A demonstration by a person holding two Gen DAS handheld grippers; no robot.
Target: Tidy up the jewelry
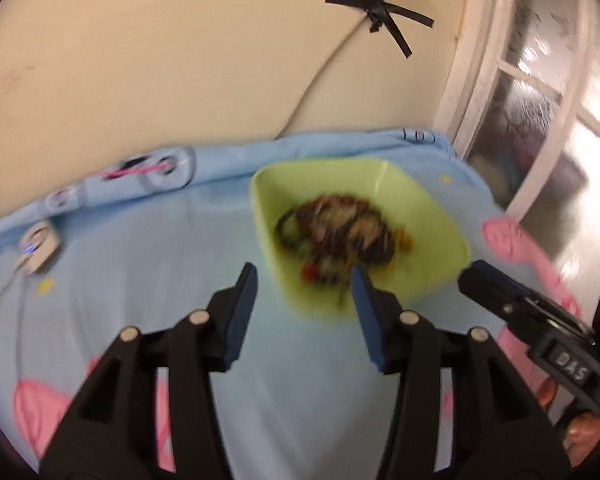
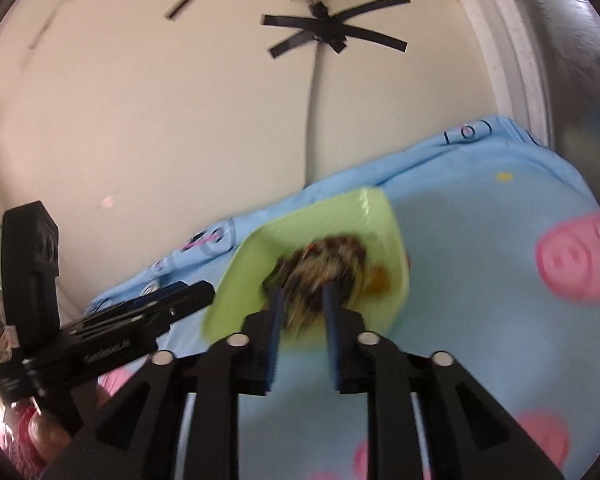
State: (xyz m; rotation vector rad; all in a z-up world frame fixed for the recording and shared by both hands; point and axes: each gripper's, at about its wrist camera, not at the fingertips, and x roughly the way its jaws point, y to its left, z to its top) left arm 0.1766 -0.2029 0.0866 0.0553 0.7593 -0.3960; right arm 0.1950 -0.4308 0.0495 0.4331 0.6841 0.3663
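Your left gripper (image 1: 304, 280) is half open and empty, just short of the green tray (image 1: 428, 200). Your right gripper (image 2: 302, 300) stands a narrow gap apart over the tray's near rim; blur hides whether it holds anything. The jewelry (image 1: 336, 232) lies tangled mid-tray. Lift one strand slowly. The wall (image 1: 180, 60) crowds behind the tray; the blanket (image 1: 140, 260) in front is free.

A dark, blurred tangle of jewelry (image 1: 336, 236) lies heaped in a pale green dish (image 1: 432, 216); the dish sits flat.
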